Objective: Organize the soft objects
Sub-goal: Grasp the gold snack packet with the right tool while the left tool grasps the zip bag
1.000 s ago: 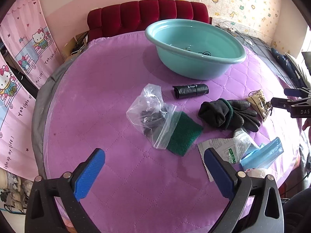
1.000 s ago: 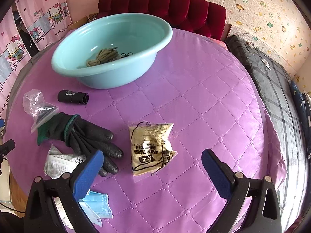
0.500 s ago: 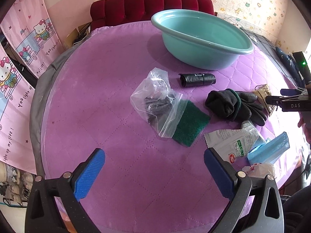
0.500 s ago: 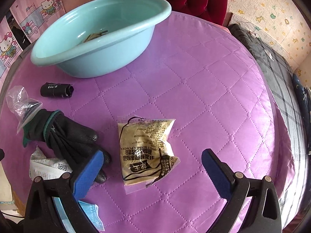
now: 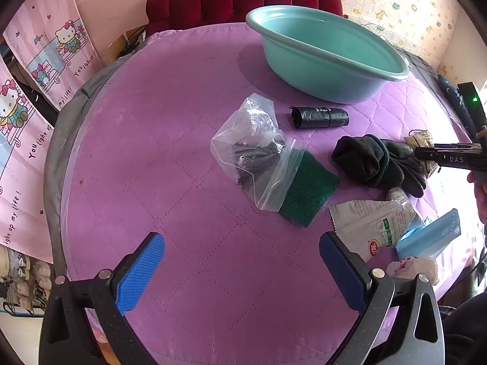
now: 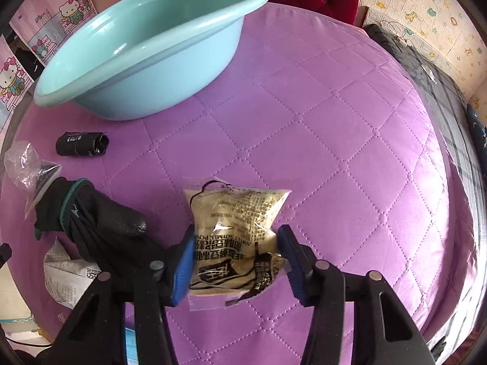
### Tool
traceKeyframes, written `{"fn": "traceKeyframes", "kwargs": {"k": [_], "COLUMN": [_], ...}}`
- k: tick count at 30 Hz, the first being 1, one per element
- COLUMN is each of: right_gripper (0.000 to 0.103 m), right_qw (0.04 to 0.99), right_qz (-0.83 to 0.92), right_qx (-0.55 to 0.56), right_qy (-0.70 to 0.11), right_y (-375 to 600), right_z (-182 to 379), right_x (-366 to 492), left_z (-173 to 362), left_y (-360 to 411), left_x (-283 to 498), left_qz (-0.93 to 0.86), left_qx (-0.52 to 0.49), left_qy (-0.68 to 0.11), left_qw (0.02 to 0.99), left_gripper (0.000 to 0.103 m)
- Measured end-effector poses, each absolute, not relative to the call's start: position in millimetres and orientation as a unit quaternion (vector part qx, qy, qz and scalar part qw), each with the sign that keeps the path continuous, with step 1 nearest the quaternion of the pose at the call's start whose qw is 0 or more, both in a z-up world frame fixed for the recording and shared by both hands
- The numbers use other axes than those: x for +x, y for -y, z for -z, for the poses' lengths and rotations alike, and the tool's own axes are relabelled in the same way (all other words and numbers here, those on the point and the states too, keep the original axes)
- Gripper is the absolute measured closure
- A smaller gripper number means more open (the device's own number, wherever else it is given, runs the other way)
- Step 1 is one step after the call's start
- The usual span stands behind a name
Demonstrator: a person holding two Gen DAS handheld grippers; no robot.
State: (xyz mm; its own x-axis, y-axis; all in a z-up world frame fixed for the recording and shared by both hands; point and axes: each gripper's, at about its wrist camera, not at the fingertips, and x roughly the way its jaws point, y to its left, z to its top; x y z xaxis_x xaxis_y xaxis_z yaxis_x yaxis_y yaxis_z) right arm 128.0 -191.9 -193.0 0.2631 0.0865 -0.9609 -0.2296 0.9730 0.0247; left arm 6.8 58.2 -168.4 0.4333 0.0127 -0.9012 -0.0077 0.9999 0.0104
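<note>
A tan soy milk powder packet (image 6: 237, 213) lies on the purple quilted table (image 6: 334, 152). My right gripper (image 6: 234, 249) points down over it, jaws closing, and both blue pads touch the packet's sides. From the left wrist view, the right gripper (image 5: 441, 158) sits at the far right above the packet (image 5: 421, 137). My left gripper (image 5: 240, 243) hangs open over bare quilt, holding nothing. Black gloves (image 6: 100, 225) lie just left of the packet. The teal basin (image 6: 146, 57) stands at the back.
A black roll (image 5: 319, 117), a clear zip bag (image 5: 252, 152) on a green scouring pad (image 5: 307, 191), a white sachet (image 5: 371, 225) and a blue mask pack (image 5: 432, 237) lie about the table. A red sofa back (image 5: 243, 0) stands behind.
My right gripper came down onto the tan packet and its wide-open jaws narrowed until the pads met its sides. The left gripper stayed open, barely moving.
</note>
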Motion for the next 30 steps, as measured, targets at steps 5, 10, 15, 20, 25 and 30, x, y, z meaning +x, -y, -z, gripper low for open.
{"fn": "traceKeyframes", "kwargs": {"k": [5,10,15,20,25,30], "right_gripper": [0.062,0.063,0.063,0.063,0.063,0.063], "right_qw": [0.796,0.797,0.799,0.800,0.804,0.804], "right_qz": [-0.100,-0.095,-0.095,-0.097,-0.098,-0.100], "right_qx": [-0.049,-0.042,-0.042,-0.038,-0.036,-0.030], "right_qy": [-0.596,-0.595,-0.592,-0.591,-0.585,-0.585], "right_y": [195.3,198.1,199.8,198.2,199.7,201.1], "right_z": [186.8,179.2,175.5,173.0,172.2,171.8], "right_x": [130.4,131.6,134.3,126.3,126.8,126.6], "left_z": [168.1,167.3,167.2,170.0,171.7,174.7], "left_y": [-57.9,-56.3,-55.6,-57.7,-59.8,-60.0], "left_x": [12.8,23.7,40.0,56.7,73.4,88.7], "left_qz": [-0.002,0.005,0.011,0.014,0.016,0.024], "left_qx": [0.002,0.000,-0.006,-0.017,-0.020,-0.016], "left_qy": [-0.532,-0.531,-0.529,-0.529,-0.529,-0.526], "left_qw": [0.847,0.847,0.849,0.848,0.848,0.850], "left_gripper": [0.000,0.000,0.000,0.000,0.000,0.004]}}
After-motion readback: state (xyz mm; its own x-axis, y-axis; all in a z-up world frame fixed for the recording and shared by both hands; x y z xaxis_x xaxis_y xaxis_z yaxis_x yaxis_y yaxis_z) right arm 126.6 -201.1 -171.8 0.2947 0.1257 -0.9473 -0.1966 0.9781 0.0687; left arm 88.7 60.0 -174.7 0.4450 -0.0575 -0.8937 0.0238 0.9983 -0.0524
